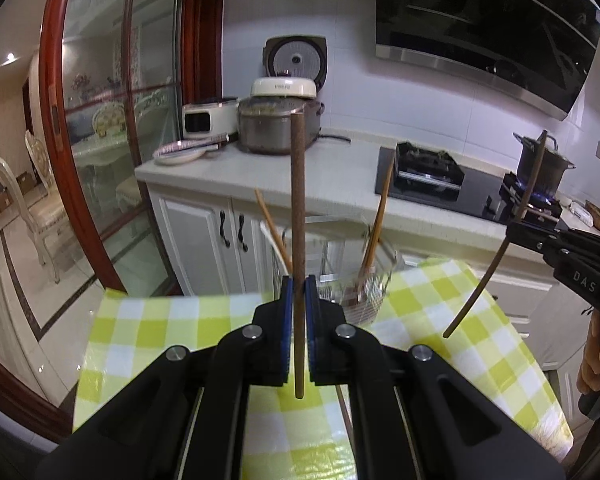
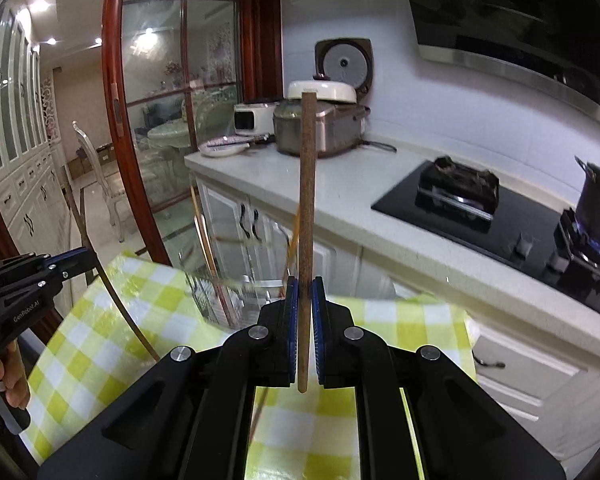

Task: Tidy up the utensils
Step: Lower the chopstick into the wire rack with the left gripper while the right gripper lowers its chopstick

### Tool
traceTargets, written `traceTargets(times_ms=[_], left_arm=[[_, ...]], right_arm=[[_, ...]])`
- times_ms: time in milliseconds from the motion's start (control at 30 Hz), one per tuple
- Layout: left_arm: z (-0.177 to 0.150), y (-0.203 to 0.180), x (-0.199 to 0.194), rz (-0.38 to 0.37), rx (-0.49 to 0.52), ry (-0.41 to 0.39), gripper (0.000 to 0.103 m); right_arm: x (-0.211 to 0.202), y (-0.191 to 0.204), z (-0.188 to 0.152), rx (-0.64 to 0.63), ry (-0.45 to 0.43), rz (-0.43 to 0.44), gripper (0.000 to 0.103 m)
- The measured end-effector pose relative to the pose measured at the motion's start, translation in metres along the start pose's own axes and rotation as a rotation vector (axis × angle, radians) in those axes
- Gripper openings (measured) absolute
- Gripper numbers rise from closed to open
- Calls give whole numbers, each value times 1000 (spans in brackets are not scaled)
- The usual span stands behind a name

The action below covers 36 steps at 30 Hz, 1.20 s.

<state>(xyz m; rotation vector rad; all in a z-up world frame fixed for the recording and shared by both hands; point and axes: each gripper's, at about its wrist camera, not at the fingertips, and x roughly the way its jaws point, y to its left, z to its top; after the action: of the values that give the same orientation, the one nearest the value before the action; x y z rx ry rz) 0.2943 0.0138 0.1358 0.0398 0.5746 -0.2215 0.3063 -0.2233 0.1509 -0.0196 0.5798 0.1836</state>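
My left tool (image 1: 299,292) is clamped on a brown chopstick (image 1: 298,240) — the blue pads press it from both sides, and the stick stands nearly upright, its top end well above the pads and its lower end poking out below them. My right tool (image 2: 306,294) grips a second brown chopstick (image 2: 307,220) the same way, upright between closed pads.

From the left wrist view I see the right tool at the far right edge, its chopstick slanting down over the tabletop (image 1: 160,320), which wears a yellow-green and white checked cloth. From the right wrist view the left tool sits at the far left edge, a hand (image 2: 8,376) under it.

At the far side of the tabletop stands a clear holder (image 1: 364,284) — blurred, with a few lighter chopsticks leaning in it. Both held chopsticks are above the cloth, apart from the holder. Behind, a pot (image 2: 598,204) sits on a lit burner.
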Motion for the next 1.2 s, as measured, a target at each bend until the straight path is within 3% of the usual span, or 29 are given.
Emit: traceTargets(times_ms=[333,633,867,1200], left_arm=[[63,-1,-4,2,11,-87,6],[94,-2,21,-30,-24,-143,6],[89,3,64,-49,-74,-132,6],[63,13,126,-73,-128,-54,6]], right_arm=[[14,17,59,-18,-52,27,9],[41,25,77,-15,-76,57,9],[76,27,78,4,-77,88,9],[129,30,51,6,-22,92,9]])
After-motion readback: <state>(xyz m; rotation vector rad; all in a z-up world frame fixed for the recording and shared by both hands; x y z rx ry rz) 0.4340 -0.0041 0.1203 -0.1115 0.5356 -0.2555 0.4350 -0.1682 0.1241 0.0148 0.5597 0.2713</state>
